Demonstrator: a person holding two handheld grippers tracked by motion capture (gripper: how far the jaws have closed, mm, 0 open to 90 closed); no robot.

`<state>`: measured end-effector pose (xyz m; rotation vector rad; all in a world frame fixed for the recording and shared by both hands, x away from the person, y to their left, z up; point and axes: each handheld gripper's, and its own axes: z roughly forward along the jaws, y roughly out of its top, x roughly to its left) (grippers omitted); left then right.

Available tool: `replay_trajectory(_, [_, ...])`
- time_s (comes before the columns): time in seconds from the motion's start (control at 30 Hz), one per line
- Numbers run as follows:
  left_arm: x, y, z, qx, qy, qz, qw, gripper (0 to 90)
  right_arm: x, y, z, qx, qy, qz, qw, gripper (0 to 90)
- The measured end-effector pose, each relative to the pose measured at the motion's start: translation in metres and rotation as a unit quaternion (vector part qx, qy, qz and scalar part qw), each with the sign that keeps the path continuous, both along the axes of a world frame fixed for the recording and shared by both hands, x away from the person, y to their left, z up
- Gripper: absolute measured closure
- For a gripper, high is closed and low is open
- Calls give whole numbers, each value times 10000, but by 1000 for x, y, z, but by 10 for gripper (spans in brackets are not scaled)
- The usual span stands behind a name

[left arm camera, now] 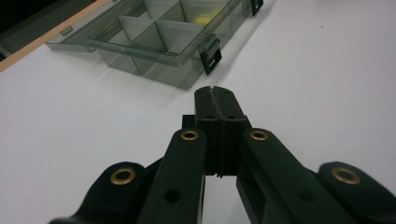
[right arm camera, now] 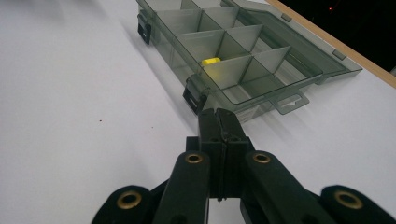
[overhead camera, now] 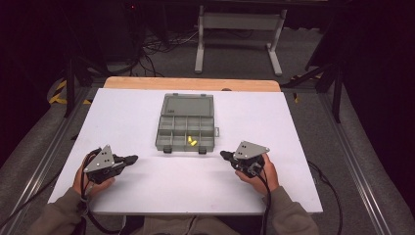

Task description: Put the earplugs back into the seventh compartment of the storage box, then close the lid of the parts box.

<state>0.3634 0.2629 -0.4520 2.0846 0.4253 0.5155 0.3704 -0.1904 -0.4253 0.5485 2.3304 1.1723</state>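
A white tabletop (overhead camera: 122,117) with a bare wooden strip along its 12 o'clock edge carries a grey see-through compartment box (overhead camera: 186,129), lying open near the centre with its lid (overhead camera: 188,105) flat toward 12 o'clock. Two small yellow pieces (overhead camera: 192,141) sit in a compartment at the box's 6 o'clock side.

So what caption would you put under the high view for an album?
Two hand-held grippers, left and right, fingers shut, rest on a white table before an open compartment box holding small yellow pieces.
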Motion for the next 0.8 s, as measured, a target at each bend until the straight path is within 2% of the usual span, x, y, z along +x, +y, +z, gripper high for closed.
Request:
replay_trajectory(0.2, [2,1,2,42,49,14,10000,900,4,-1,1,29,7,-18,10000,900])
replay_trajectory(0.37, [14,3,7,214,-9,107,9997,900,10,-3,4,70,31,-94,9999,900])
replay_trajectory(0.43, [26,5,10,283,-8,205,9994,900,15,-5,4,166,120,-145,9997,900])
replay_trajectory(0.53, [43,8,13,382,-2,321,9988,900,24,-9,7,162,155,-253,9994,900])
replay_trajectory(0.7, [76,5,23,571,17,393,9976,900,51,-13,12,-84,264,-458,9986,900])
replay_trajectory(0.8, [95,-3,29,701,34,416,9967,900,71,-12,17,-212,321,-552,9977,900])
